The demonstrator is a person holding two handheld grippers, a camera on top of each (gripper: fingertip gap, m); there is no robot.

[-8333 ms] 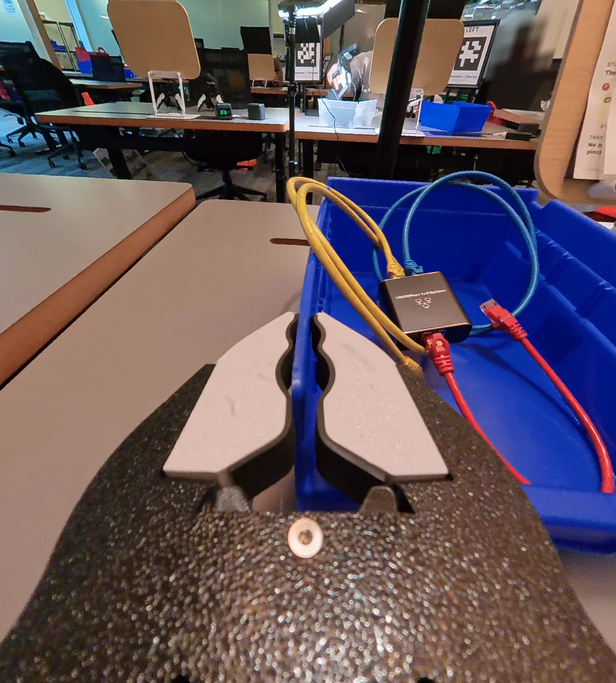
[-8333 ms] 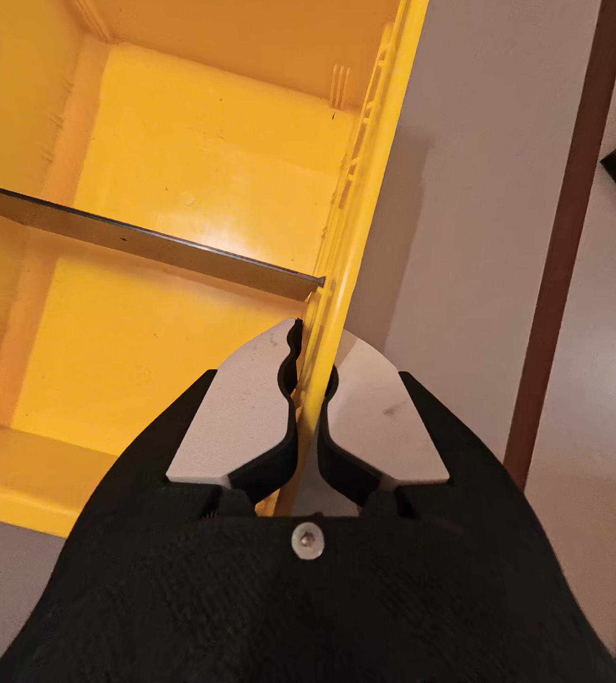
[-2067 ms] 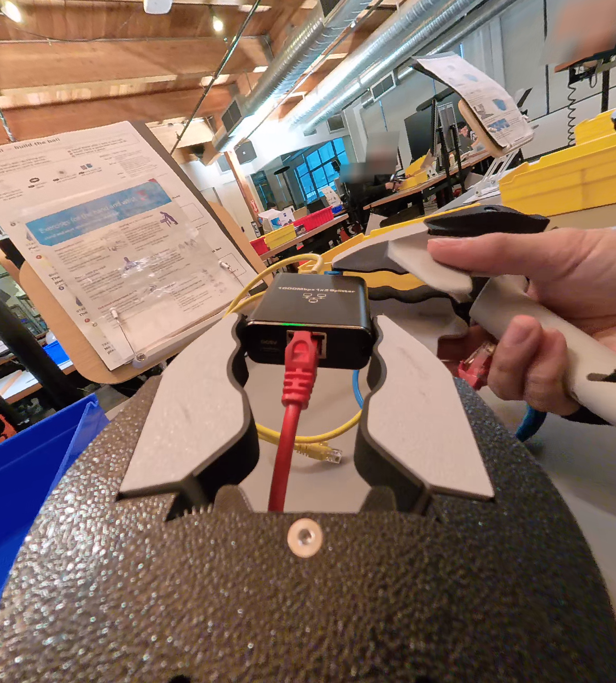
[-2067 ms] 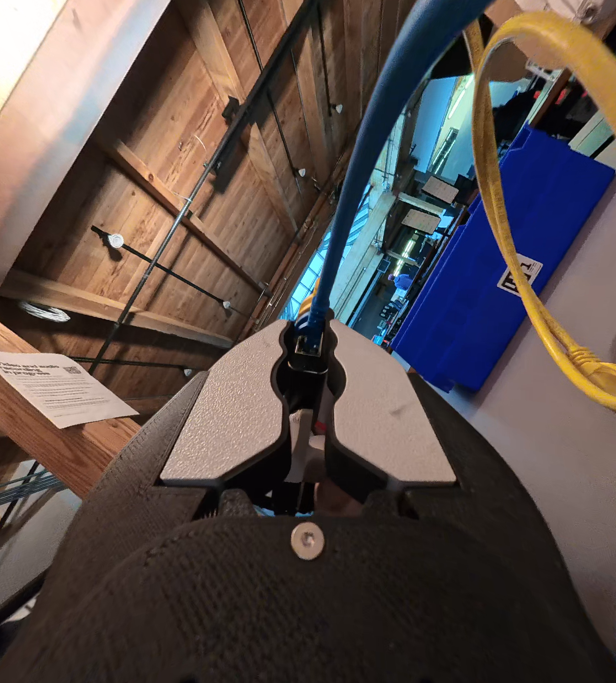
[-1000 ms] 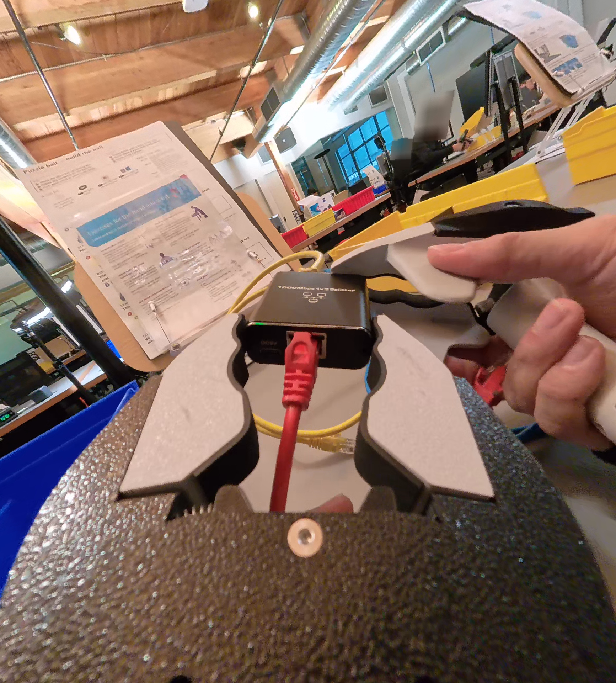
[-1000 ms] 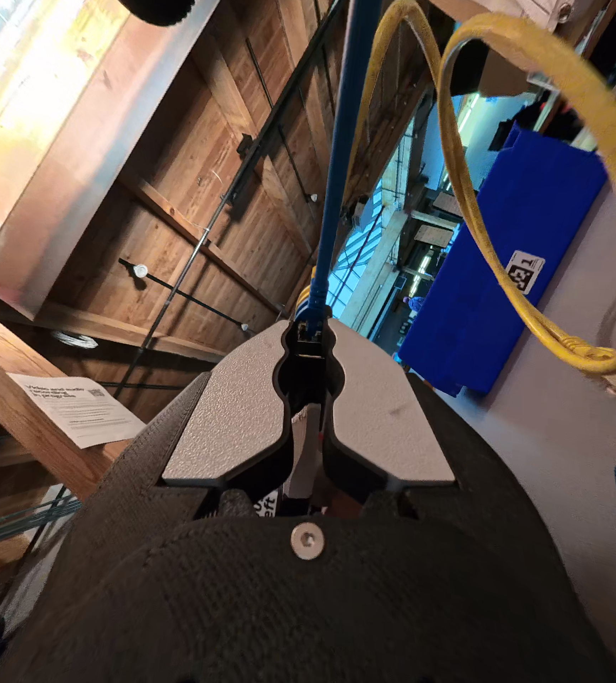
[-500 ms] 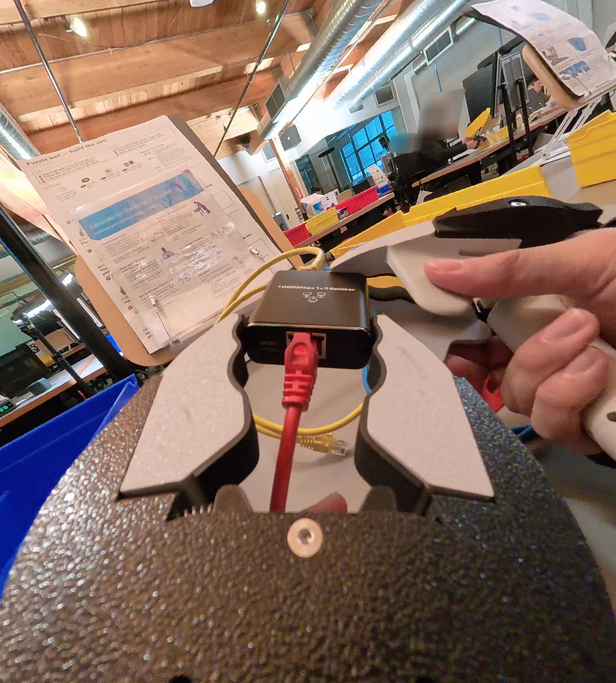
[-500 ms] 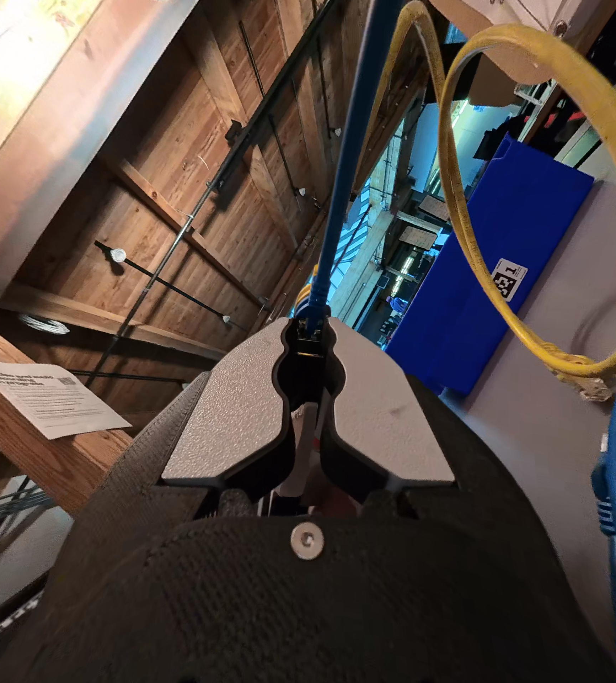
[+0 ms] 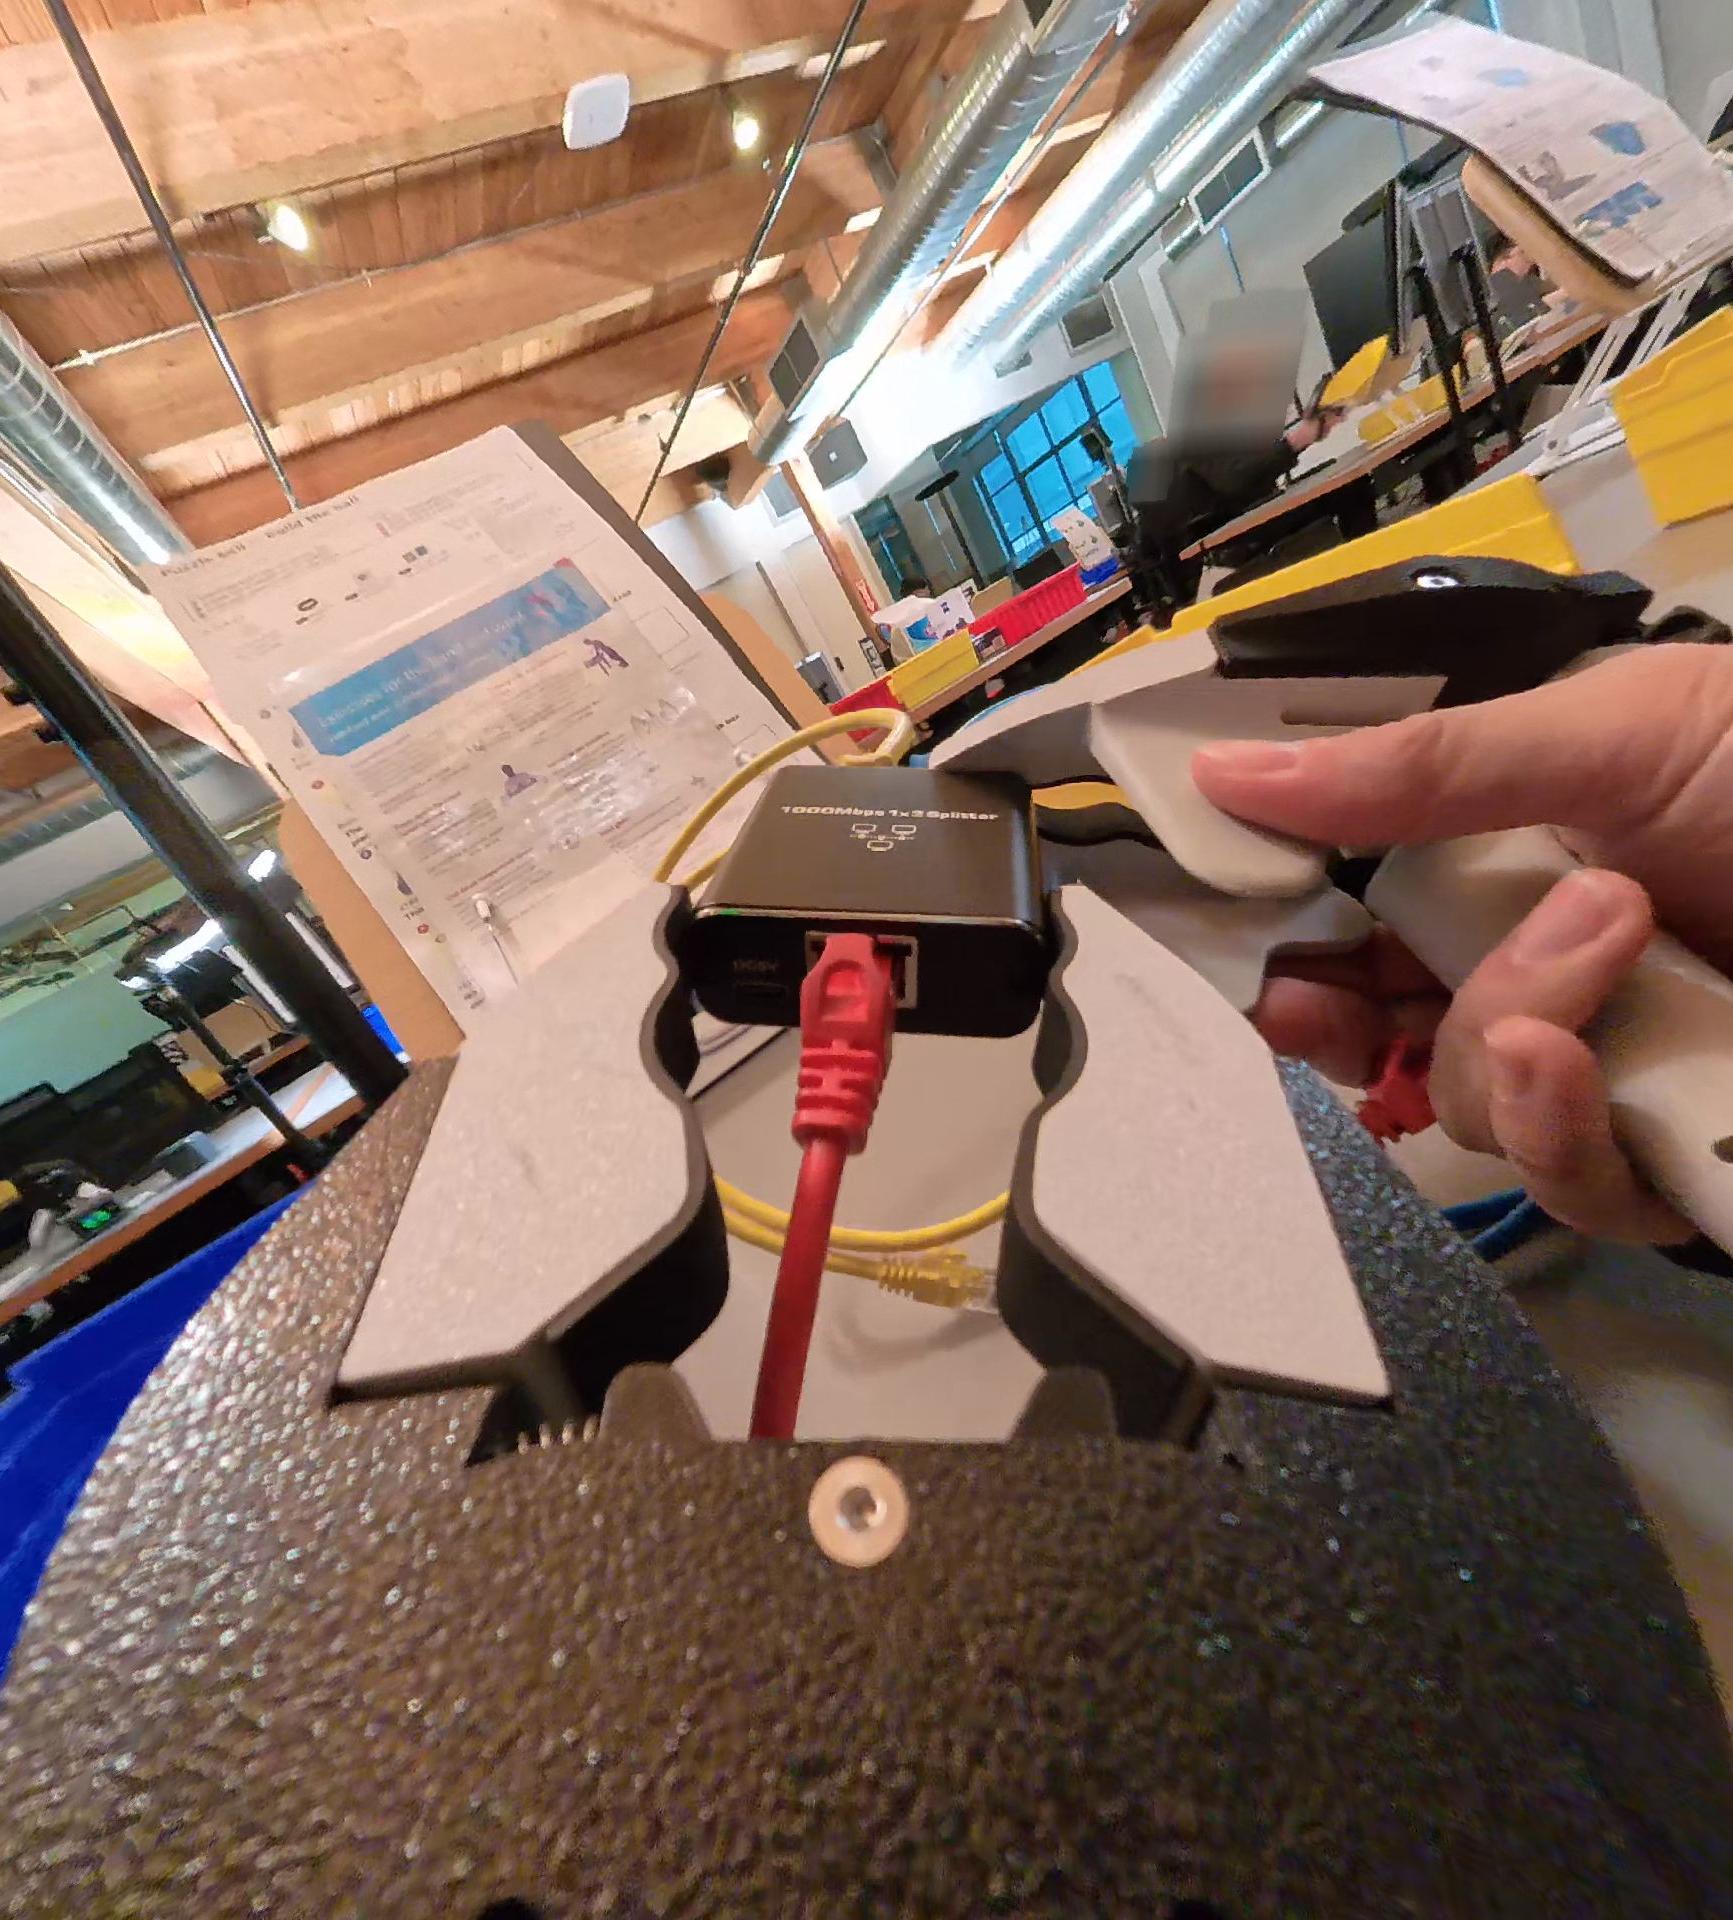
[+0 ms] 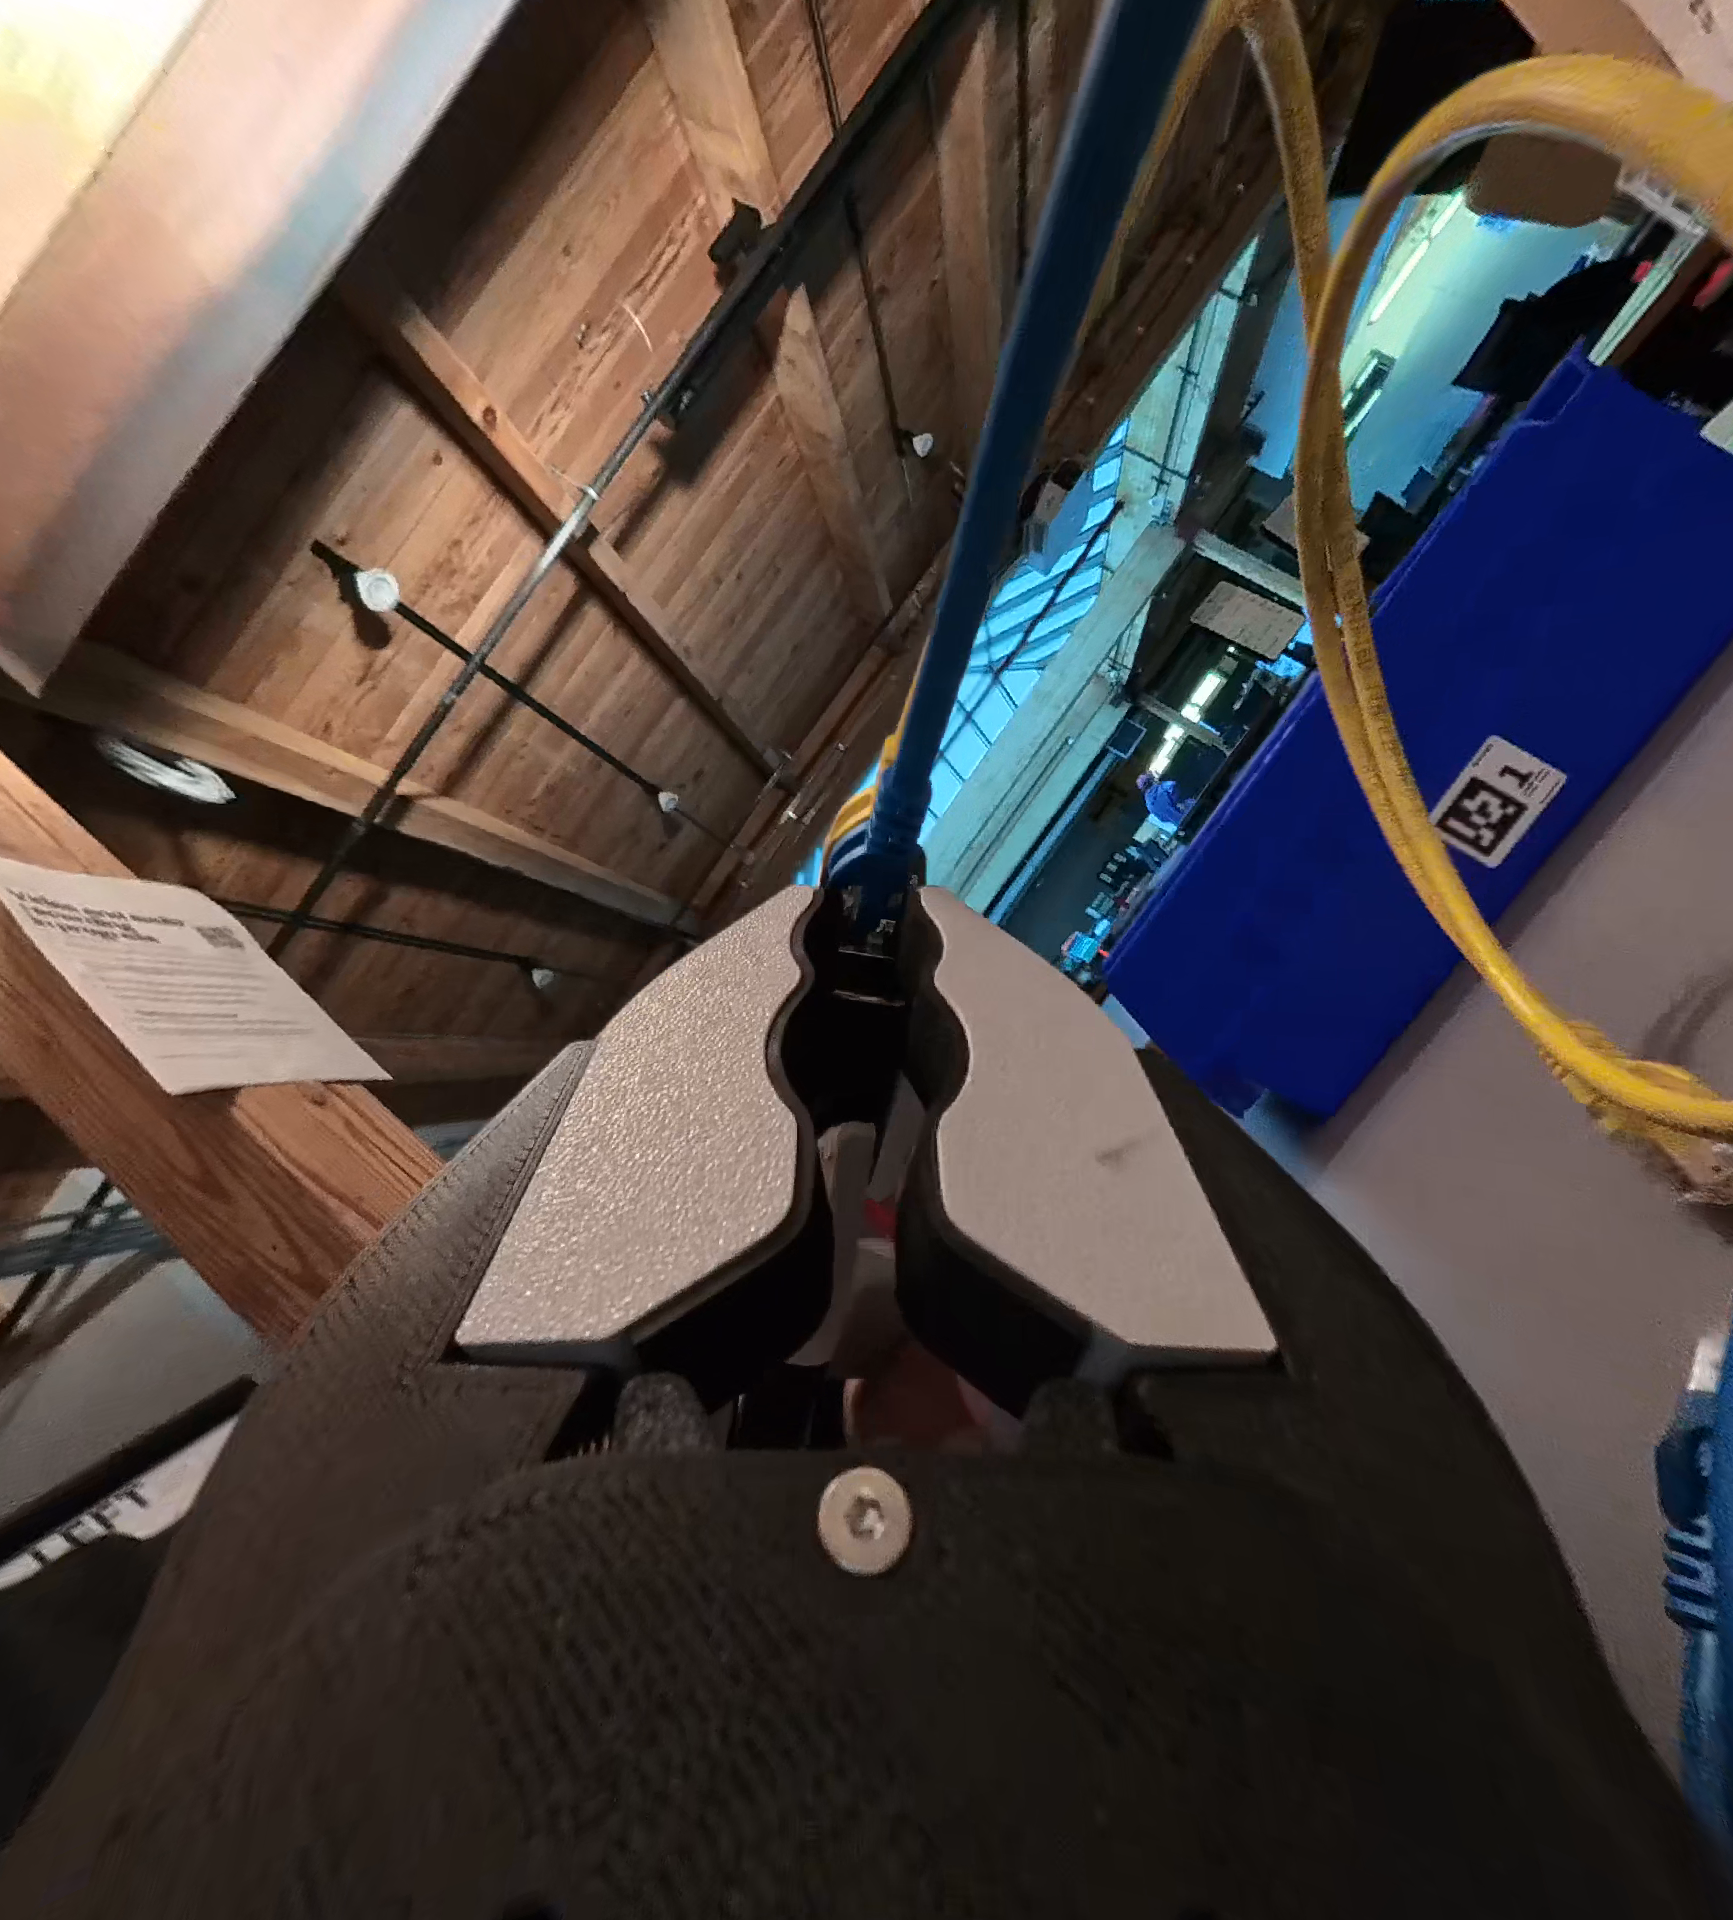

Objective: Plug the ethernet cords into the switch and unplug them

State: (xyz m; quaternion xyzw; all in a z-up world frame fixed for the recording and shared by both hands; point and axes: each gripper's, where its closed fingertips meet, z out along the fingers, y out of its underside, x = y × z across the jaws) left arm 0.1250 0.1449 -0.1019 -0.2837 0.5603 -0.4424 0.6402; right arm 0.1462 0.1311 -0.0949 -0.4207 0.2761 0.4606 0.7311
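Note:
My left gripper (image 9: 867, 914) is shut on the sides of the black switch (image 9: 883, 842) and holds it up. A red cord (image 9: 820, 1164) is plugged into its near port. A hand holds my right gripper, whose fingers (image 9: 1132, 717) reach the switch's far side. In the right wrist view the right gripper (image 10: 870, 914) is shut on the blue cord's plug (image 10: 883, 868), with the cord running up. Whether that plug sits in a port is hidden. A yellow cord (image 10: 1361, 727) loops nearby with a loose plug (image 10: 1703, 1158), also seen under the switch (image 9: 929, 1280).
A blue bin (image 10: 1464, 779) stands on the grey table (image 10: 1620, 987), its corner at lower left in the left wrist view (image 9: 31, 1507). An instruction board (image 9: 488, 727) leans behind the switch. A loose red plug (image 9: 1397, 1091) and another blue plug (image 10: 1703, 1538) hang near the hand.
Earlier the switch lay in the blue bin and both grippers pinched bin walls. Now the left gripper holds the switch and the right holds the blue plug. In the last second only small shifts.

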